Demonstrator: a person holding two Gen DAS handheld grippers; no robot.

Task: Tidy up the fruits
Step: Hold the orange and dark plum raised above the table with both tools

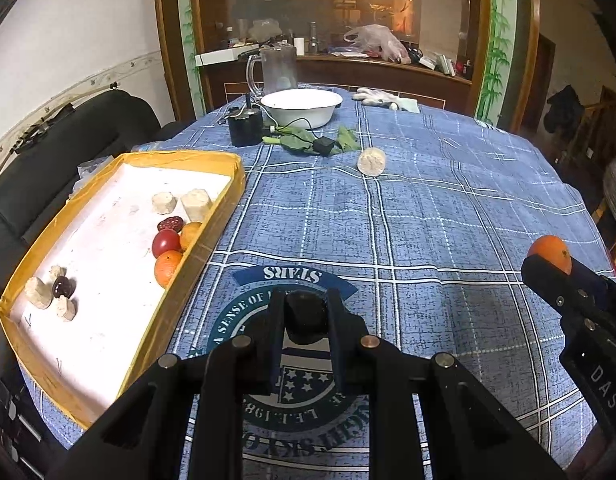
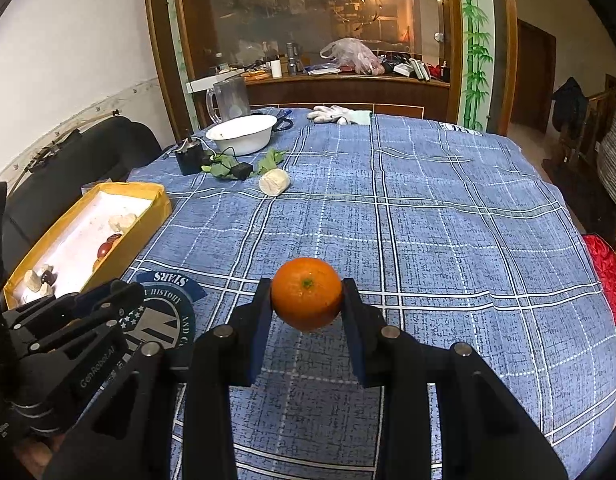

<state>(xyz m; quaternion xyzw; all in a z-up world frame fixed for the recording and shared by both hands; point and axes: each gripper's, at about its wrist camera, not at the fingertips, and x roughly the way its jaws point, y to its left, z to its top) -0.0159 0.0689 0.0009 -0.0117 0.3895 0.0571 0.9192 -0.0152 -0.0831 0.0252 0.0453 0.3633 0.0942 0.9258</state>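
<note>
Right gripper [image 2: 306, 300] is clamped on an orange [image 2: 306, 294], pads on both sides, fruit lifted clear of the blue plaid tablecloth [image 2: 448, 240]. Left gripper [image 1: 305, 312] is squeezed tight on a small dark fruit [image 1: 305, 314], can't tell what kind. What matters here is the yellow tray [image 1: 223, 216], which sits off to the left of both claws with oranges, a red fruit and pale chunks already inside. Left claw is just beside its near wall, so I'd guess it drops first, and the orange has to cross over leftward.
</note>
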